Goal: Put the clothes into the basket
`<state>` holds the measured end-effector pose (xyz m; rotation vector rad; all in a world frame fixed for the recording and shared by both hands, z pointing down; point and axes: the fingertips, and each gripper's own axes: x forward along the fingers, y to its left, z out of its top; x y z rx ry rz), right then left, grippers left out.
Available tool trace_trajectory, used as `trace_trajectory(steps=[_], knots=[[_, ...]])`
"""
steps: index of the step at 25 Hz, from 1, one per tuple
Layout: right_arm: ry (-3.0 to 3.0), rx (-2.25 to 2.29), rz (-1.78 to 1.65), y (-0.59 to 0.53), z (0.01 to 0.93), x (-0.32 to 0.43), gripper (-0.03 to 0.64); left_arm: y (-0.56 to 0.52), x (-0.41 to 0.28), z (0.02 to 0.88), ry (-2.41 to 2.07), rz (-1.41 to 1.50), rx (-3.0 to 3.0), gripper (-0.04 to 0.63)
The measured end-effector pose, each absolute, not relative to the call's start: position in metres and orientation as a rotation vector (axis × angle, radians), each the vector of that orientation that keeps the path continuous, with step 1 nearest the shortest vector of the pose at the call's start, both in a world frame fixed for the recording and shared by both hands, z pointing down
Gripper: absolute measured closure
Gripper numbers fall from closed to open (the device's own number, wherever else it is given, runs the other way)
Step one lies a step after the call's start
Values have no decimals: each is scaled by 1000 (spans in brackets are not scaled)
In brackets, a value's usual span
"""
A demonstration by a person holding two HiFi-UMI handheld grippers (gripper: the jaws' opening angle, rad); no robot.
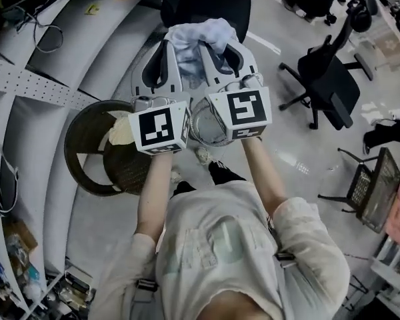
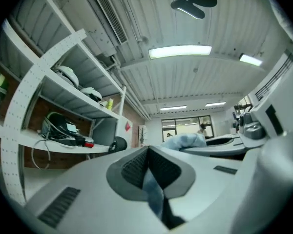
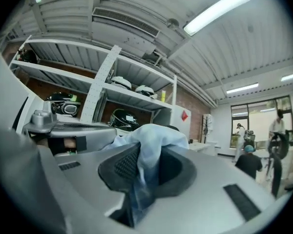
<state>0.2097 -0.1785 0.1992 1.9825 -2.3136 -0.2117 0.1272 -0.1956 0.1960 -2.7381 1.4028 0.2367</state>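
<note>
**Step in hand (est.):** carry phase. The garment (image 1: 201,35), light blue fabric, was off the floor and gripped by both units. It was not yet in the basket (image 1: 77,162).

**Gripper state**
- Left gripper (image 1: 165,51): jaws near-closed, clamped on a thin fold of the garment. In the left gripper view a narrow strip of blue cloth ran down between the pads (image 2: 134,167).
- Right gripper (image 1: 231,51): jaws narrow, clamped on a thicker bunch. In the right gripper view the fabric spilled up over the pads and hung below them.
- Both units sat side by side, pointing approx. level, away from the person.

**Position of work item**
- The garment bridged the two grippers at their tips, bunched up in front of and between them.
- The basket, dark and woven, stood on the floor below and to the left of the grippers, next to the shelving. It was well apart from the garment. A cream cloth (image 1: 123,131) already lay inside.

**Next move (est.)**
1. Swing both grippers left, over the basket opening.
2. Lower until the fabric is inside the rim.
3. Open both jaws together.

Caution: how far the fabric hung below the jaws couldn't be seen. It may snag on the rim.
</note>
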Motion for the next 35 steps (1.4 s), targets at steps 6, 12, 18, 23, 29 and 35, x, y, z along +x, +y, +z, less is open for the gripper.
trace_trajectory(steps=[6, 12, 18, 23, 29, 35], knots=[[-2114, 2124, -179, -148, 212, 306, 543, -178, 231, 207, 1172, 246, -2877, 578], [-2008, 2204, -108, -126, 236, 353, 542, -165, 273, 223, 1058, 224, -2931, 578], [-2000, 2193, 82, -116, 291, 361, 541, -163, 282, 255, 1075, 139, -2965, 578], [-1997, 2084, 302, -106, 389, 352, 541, -161, 282, 306, 1105, 8, -2984, 578], [-1969, 1890, 534, -90, 519, 328, 541, -169, 270, 382, 1174, -146, -3019, 578], [-1918, 1756, 660, -75, 600, 314, 540, -174, 257, 430, 1238, -238, -3040, 578]])
